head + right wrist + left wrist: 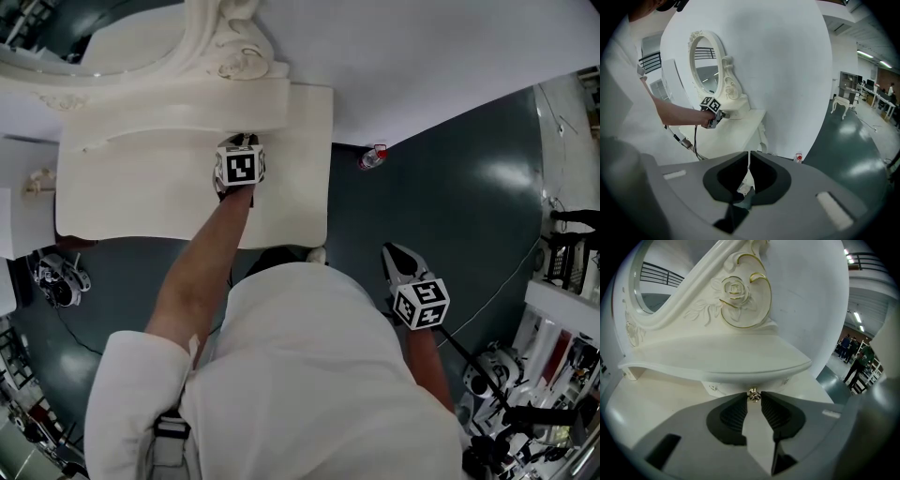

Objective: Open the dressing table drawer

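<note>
The white dressing table (131,192) stands against the wall, with a carved mirror frame (220,42) above it. A small drawer front (723,386) sits under the raised shelf (717,357) and carries a little gold knob (753,395). My left gripper (753,398) has its two dark ribbed pads closed on that knob at their very tips. From above, the left gripper (242,142) reaches over the tabletop to the base of the mirror. My right gripper (394,253) hangs off the table's right side over the floor, shut and empty, with its tips (750,153) nearly touching.
A small red-capped thing (373,157) lies on the dark green floor by the wall. Cabled equipment (58,278) sits on the floor at the left, racks (567,253) at the right. A white stool (841,103) and people (853,352) are far off.
</note>
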Tool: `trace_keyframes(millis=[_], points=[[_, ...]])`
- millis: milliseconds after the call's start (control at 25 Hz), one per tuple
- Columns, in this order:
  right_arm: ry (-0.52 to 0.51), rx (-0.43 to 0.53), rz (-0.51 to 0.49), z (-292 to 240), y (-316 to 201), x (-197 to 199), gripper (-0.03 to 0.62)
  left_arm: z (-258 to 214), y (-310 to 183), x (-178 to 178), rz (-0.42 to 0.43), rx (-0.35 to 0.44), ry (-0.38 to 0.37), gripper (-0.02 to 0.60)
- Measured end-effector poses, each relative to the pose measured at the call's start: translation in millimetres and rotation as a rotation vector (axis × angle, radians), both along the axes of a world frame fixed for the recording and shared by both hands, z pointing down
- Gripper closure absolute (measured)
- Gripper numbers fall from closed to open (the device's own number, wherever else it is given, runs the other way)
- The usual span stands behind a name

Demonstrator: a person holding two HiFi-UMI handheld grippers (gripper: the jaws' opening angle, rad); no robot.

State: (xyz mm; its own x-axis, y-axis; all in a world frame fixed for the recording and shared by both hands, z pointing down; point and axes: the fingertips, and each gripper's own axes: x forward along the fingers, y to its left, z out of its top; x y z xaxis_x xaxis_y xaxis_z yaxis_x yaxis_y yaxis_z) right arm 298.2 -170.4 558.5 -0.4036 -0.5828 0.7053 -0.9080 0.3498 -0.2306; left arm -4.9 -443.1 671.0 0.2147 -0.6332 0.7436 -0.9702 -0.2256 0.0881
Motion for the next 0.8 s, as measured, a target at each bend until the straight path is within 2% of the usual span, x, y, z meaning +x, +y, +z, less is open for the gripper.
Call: trace_keyframes(millis=[800], points=[[-0.01, 0.003, -0.006, 2, -1, -5, 0.58, 2, 14, 2, 0.03, 0.003, -0.016, 0.488]])
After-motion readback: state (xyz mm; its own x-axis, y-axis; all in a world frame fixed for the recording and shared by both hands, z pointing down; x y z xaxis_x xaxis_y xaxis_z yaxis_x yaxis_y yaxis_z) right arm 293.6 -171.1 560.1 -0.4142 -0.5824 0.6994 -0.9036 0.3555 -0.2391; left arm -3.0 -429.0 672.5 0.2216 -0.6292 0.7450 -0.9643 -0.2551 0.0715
